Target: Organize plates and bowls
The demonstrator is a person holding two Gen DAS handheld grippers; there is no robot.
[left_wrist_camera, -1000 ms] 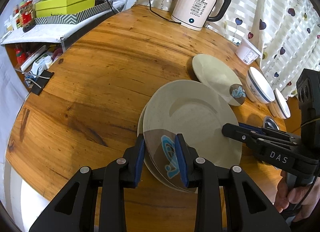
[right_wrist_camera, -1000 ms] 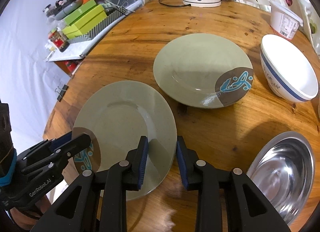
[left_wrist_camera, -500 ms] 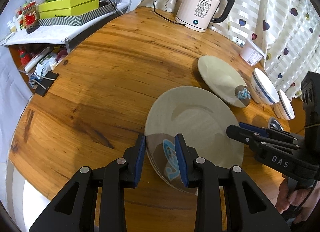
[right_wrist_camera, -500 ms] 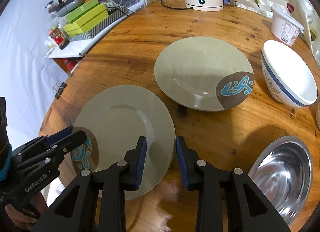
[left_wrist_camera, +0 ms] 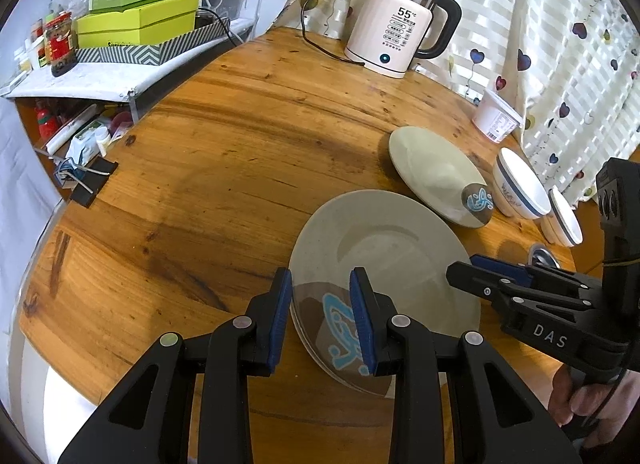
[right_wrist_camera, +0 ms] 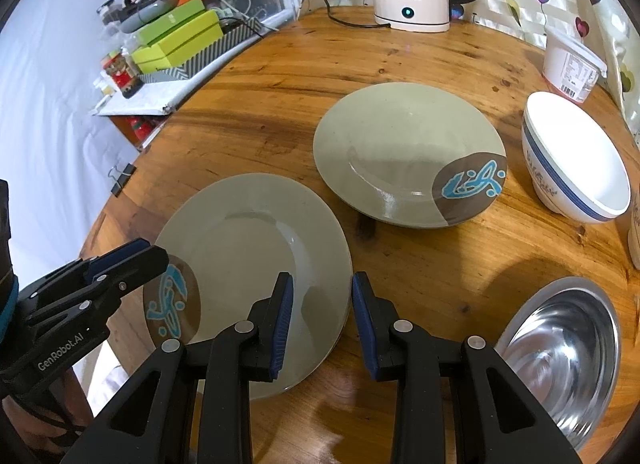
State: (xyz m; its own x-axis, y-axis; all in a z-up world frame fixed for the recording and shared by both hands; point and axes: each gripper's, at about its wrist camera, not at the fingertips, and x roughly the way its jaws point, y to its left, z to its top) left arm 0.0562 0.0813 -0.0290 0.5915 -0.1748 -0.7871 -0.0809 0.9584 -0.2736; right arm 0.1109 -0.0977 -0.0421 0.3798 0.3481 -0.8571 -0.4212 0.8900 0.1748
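Observation:
A grey-green plate [left_wrist_camera: 384,248] with a brown and blue corner mark lies stacked on another like it on the round wooden table [left_wrist_camera: 224,168]. My left gripper [left_wrist_camera: 320,316] is open, its jaws either side of the near rim. My right gripper [right_wrist_camera: 322,316] is open over the stack's right rim [right_wrist_camera: 248,264]. A third, deeper plate [right_wrist_camera: 400,152] lies further back, also in the left wrist view [left_wrist_camera: 436,172]. A white blue-striped bowl [right_wrist_camera: 576,160] and a steel bowl [right_wrist_camera: 560,352] sit to the right.
A white kettle [left_wrist_camera: 396,36] with its cord stands at the table's back. A white tub [right_wrist_camera: 572,64] sits by the curtain. A second white bowl [left_wrist_camera: 564,220] is at the far right. A cluttered shelf with green boxes [left_wrist_camera: 136,24] stands left of the table.
The top plate, tilted and offset over the lower one a second ago, has settled square on it. Both grippers have drawn back slightly and sit a little higher.

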